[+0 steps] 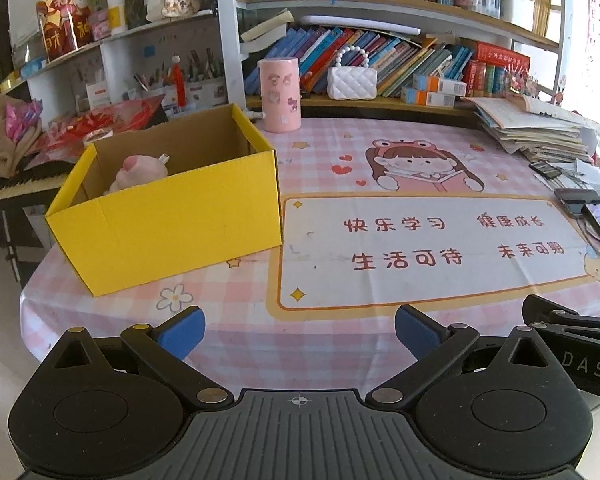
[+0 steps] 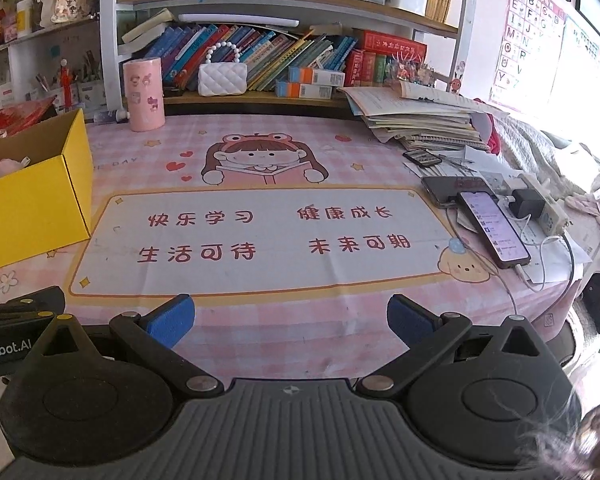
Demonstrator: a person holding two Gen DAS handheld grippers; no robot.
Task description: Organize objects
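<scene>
A yellow cardboard box [image 1: 168, 216] stands open on the left of the pink table cover; it also shows at the left edge of the right wrist view [image 2: 32, 204]. A pink plush toy [image 1: 140, 174] lies inside it, also seen in the right wrist view [image 2: 2, 168]. A pink cylinder with stickers [image 1: 280, 94] stands upright at the back of the table, also in the right wrist view [image 2: 144, 94]. My left gripper [image 1: 298, 334] is open and empty over the near table edge. My right gripper [image 2: 290, 320] is open and empty, beside the left one.
A printed mat [image 2: 260, 236] covers the table's middle. Two phones [image 2: 492, 226] with cables and a charger lie at the right. A stack of papers and books [image 2: 420, 120] sits at the back right. A bookshelf with a white quilted bag [image 2: 222, 76] runs behind.
</scene>
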